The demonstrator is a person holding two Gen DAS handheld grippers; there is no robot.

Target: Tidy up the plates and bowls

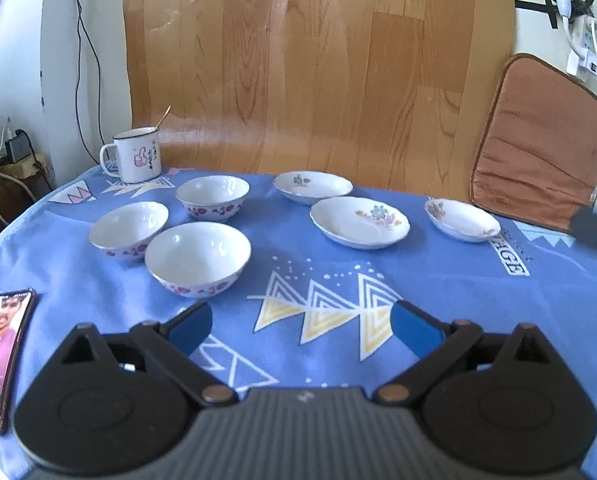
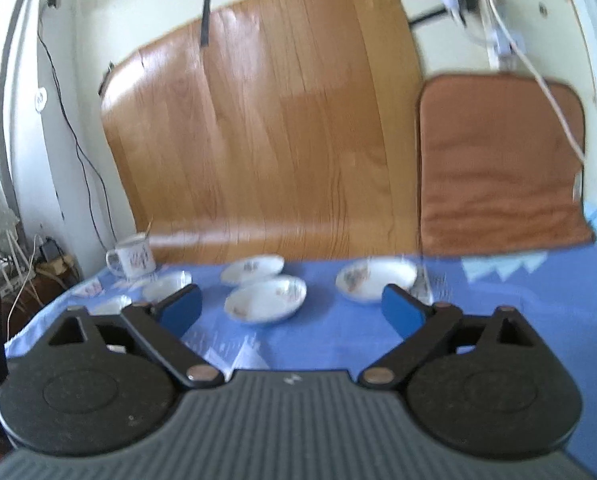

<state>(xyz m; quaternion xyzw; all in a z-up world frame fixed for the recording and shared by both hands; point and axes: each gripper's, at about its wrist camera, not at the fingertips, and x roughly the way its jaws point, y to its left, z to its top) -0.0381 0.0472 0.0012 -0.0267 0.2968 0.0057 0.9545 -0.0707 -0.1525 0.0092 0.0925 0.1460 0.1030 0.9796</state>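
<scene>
Three white bowls with red flower bands stand on the blue cloth in the left wrist view: a near one (image 1: 197,257), a left one (image 1: 128,230) and a far one (image 1: 212,197). Three shallow flowered plates lie to their right: a far one (image 1: 312,186), a middle one (image 1: 360,221) and a right one (image 1: 462,220). My left gripper (image 1: 301,330) is open and empty, short of the near bowl. My right gripper (image 2: 292,307) is open and empty, near the middle plate (image 2: 265,298) and the right plate (image 2: 376,274); the far plate (image 2: 252,269) lies behind.
A white enamel mug (image 1: 136,155) with a spoon stands at the back left. A phone (image 1: 0,354) lies at the cloth's front left. A wooden board (image 1: 318,72) and a brown cushion (image 1: 538,148) lean on the wall behind. Cables hang at the left.
</scene>
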